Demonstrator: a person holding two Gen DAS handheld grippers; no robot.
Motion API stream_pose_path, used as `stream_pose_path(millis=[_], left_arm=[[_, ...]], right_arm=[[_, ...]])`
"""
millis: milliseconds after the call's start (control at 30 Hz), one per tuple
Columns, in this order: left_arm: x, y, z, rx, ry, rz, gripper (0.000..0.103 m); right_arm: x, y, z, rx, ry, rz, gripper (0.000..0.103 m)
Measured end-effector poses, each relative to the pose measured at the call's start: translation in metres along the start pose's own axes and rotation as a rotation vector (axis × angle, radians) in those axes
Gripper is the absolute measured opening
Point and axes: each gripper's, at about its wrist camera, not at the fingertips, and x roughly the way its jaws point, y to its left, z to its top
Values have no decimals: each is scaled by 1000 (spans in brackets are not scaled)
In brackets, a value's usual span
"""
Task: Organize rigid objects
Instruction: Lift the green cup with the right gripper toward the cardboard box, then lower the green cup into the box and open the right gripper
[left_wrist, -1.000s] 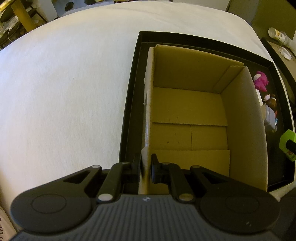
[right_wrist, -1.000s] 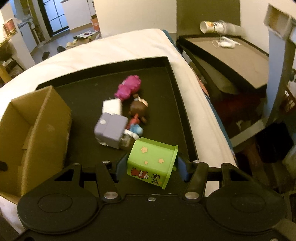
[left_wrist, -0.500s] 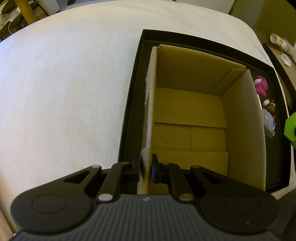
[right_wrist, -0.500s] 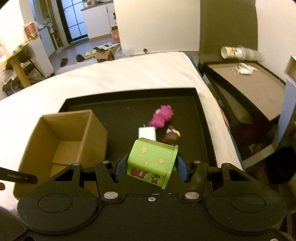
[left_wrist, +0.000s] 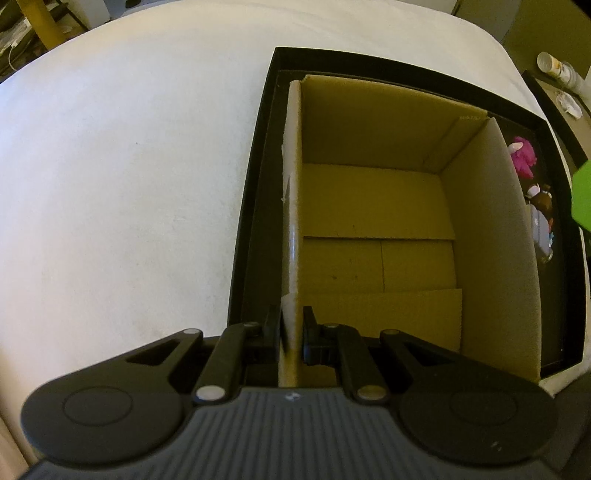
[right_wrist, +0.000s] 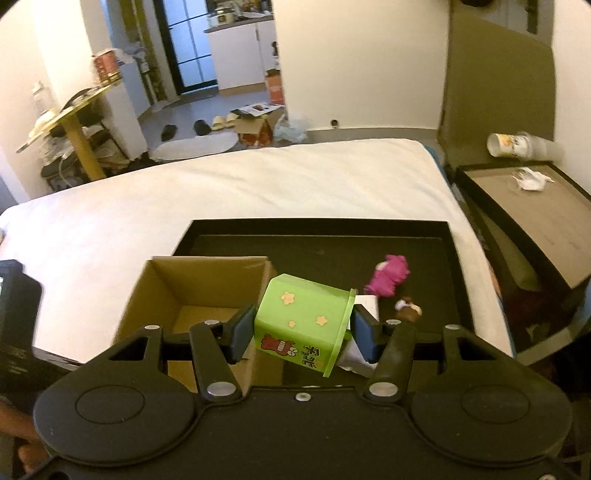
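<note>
My left gripper (left_wrist: 291, 332) is shut on the near-left wall of an open, empty cardboard box (left_wrist: 373, 206) that stands in a black tray (left_wrist: 255, 184). My right gripper (right_wrist: 301, 332) is shut on a green cup with star stickers (right_wrist: 303, 325) and holds it tilted in the air above the tray (right_wrist: 317, 229), by the box's right wall (right_wrist: 207, 288). The cup's edge shows at the right of the left wrist view (left_wrist: 581, 199). On the tray right of the box lie a pink toy (right_wrist: 389, 275), a brown doll (right_wrist: 408, 310) and a white block (right_wrist: 367, 302), partly hidden by the cup.
The tray lies on a white bed (right_wrist: 184, 206). A dark side table (right_wrist: 535, 206) with a toppled paper cup (right_wrist: 509, 146) stands right of the bed. Beyond the bed are a floor with shoes and a yellow-legged table (right_wrist: 77, 136).
My right gripper has lifted the green cup up and left, from low over the toys to beside the box. The left gripper keeps its hold on the box wall.
</note>
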Motion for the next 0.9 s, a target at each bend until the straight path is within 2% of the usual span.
stream_pose_path(millis=[467,900], left_arm=[[2,2,1,-6,5,-12,10],[1,5,0,-17,6,-24,10]], right_arm=[[12,37,3,-67,29,82,55],[36,55,0,-41,103,147,55]])
